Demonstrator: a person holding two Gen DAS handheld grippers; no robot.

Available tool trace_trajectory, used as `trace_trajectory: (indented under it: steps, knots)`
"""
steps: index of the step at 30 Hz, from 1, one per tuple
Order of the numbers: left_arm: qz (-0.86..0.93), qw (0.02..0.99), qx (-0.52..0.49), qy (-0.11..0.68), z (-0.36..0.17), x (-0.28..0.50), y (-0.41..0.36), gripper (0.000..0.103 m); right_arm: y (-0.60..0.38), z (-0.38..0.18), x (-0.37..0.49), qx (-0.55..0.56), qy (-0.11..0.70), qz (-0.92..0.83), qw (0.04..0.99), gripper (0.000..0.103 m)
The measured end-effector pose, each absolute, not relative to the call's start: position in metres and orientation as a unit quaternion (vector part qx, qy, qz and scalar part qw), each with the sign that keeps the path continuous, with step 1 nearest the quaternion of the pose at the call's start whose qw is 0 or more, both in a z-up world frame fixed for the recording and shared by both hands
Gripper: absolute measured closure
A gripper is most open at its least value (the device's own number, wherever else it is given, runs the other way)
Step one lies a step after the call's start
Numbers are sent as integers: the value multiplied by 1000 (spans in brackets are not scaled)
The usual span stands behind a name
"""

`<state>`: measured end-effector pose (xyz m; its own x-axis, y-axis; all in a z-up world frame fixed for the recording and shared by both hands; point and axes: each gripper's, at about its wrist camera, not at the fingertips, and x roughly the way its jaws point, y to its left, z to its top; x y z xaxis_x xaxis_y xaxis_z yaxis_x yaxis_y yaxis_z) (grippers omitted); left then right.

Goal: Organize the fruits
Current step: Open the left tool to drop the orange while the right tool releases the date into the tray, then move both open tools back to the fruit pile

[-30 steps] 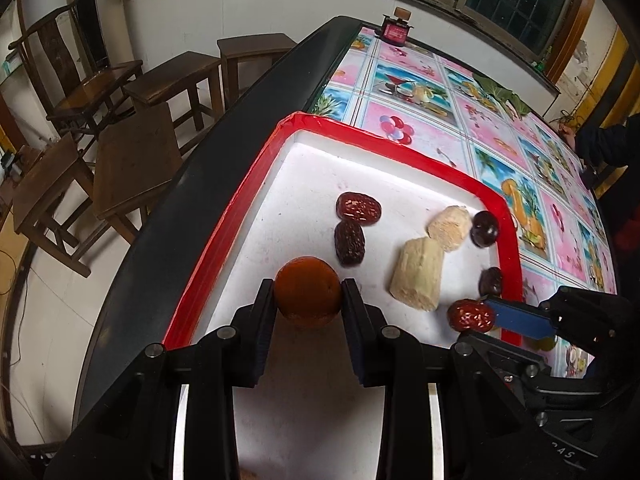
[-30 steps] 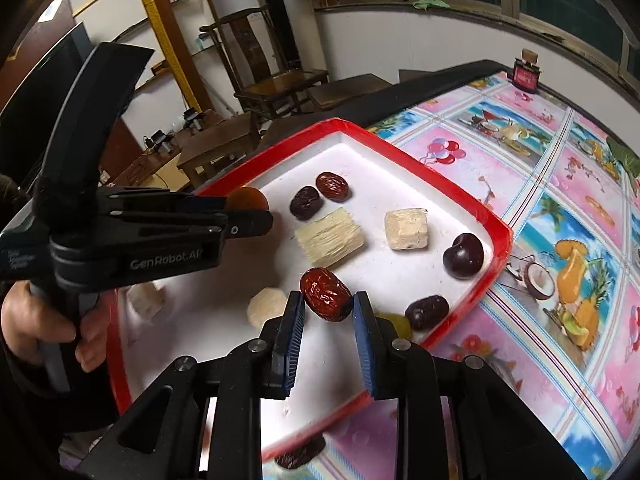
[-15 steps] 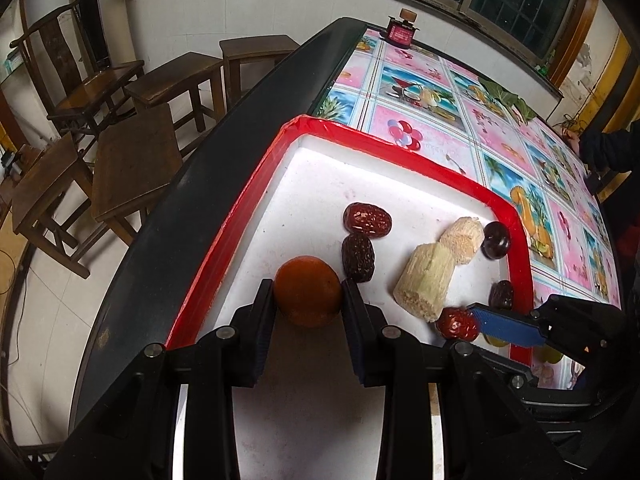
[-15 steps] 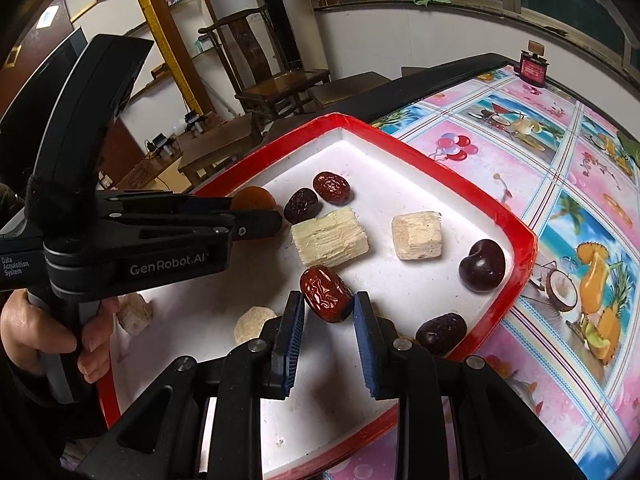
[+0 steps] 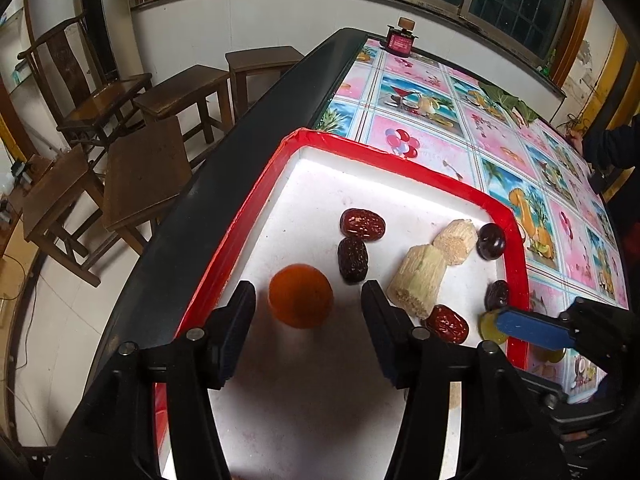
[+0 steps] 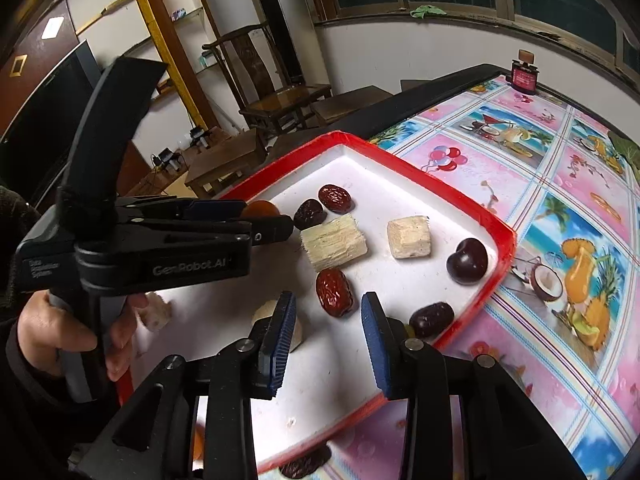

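Observation:
A white tray with a red rim point(image 5: 384, 156) point(image 6: 424, 172) holds the fruit. An orange fruit point(image 5: 300, 301) lies on the tray between the fingers of my open left gripper point(image 5: 308, 300), apart from both; its top shows in the right wrist view point(image 6: 261, 209). A red date point(image 6: 334, 292) point(image 5: 447, 323) lies on the tray just ahead of my open right gripper point(image 6: 328, 316). Two more dates point(image 5: 362, 223) point(image 5: 352, 254), two sugarcane pieces point(image 6: 333, 242) point(image 6: 409, 237) and a dark cherry point(image 6: 467, 260) lie beyond.
A dark date point(image 6: 431, 319) lies by the tray's near right rim, pale pieces point(image 6: 276, 316) at its near left. Another date point(image 6: 304, 466) lies on the flowered tablecloth point(image 6: 560, 184). Wooden stools point(image 5: 148, 168) stand past the table's black edge. A small red jar point(image 5: 401, 40) stands far back.
Both grippers have opened. The left one let go of the orange fruit and the right one let go of the red date; both now rest on the tray.

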<state>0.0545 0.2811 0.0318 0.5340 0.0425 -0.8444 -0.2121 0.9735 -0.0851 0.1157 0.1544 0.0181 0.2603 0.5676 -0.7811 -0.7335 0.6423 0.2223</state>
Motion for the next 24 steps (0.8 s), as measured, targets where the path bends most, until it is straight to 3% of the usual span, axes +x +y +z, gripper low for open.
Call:
trace_trajectory:
  steps: [4,6,8,11,24]
  knots:
    - [70,872,-87,477,36,49,276,49,141,30,105,-85,435,417,794,56]
    - [68,873,-82,476,39,42,272,49,131,35,97,-84,426,418,798,43]
    - [64,876,-78,472,43,31,267,39,115,40,88,-83,417,416,803,39]
    - [63,880,-72,465,46,14,259,35,83,43,70,-77,411,411,811,32]
    - [0,889,-71,453,63,-27,202,35,1,33,24,-40,427,375,822,31]
